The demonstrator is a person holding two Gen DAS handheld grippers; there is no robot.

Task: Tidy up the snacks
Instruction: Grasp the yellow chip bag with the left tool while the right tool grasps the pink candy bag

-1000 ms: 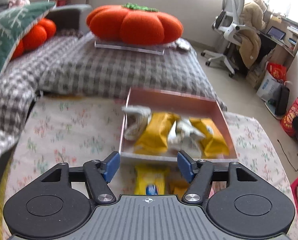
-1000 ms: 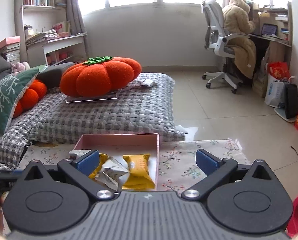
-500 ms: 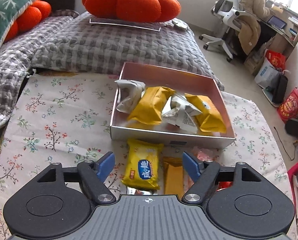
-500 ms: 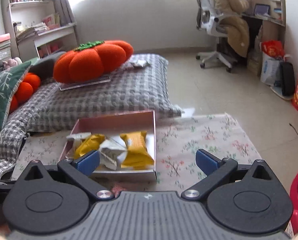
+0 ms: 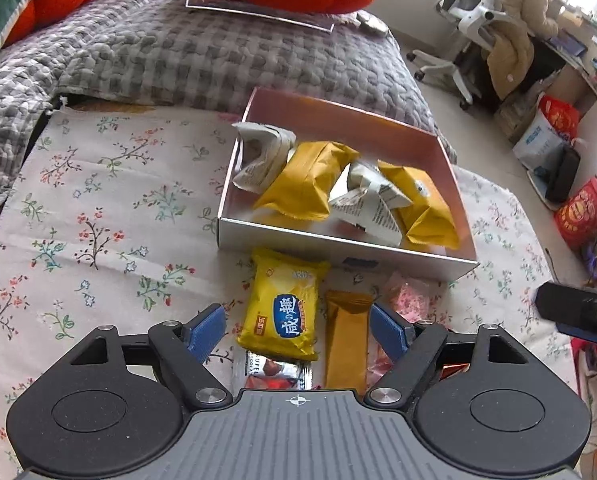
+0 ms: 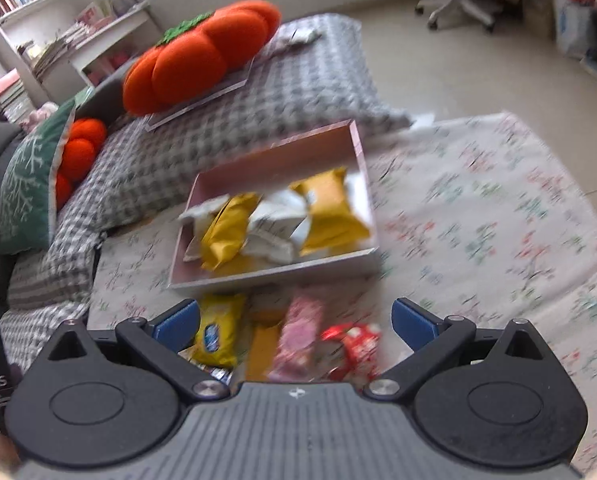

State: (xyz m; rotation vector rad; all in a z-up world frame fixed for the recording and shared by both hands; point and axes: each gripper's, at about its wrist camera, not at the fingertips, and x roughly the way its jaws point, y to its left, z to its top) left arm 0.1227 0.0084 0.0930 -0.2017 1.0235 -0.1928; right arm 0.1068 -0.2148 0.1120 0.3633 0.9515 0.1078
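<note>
Four packets already lie in the box (image 5: 438, 152). Left on the surface, along its near edge: yellow packet (image 5: 284, 304), orange bar (image 5: 346, 340), pink packet (image 5: 408, 298), probably a red one (blurred) (image 6: 354, 344). Left gripper (image 5: 296, 330) and right gripper (image 6: 294, 318) hover wide, empty.

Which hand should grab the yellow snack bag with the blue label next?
Probably the left. The left gripper is open with the yellow snack bag lying right between its fingers, just in front of the box. The right gripper is open too, but the bag sits off by its left finger.
</note>
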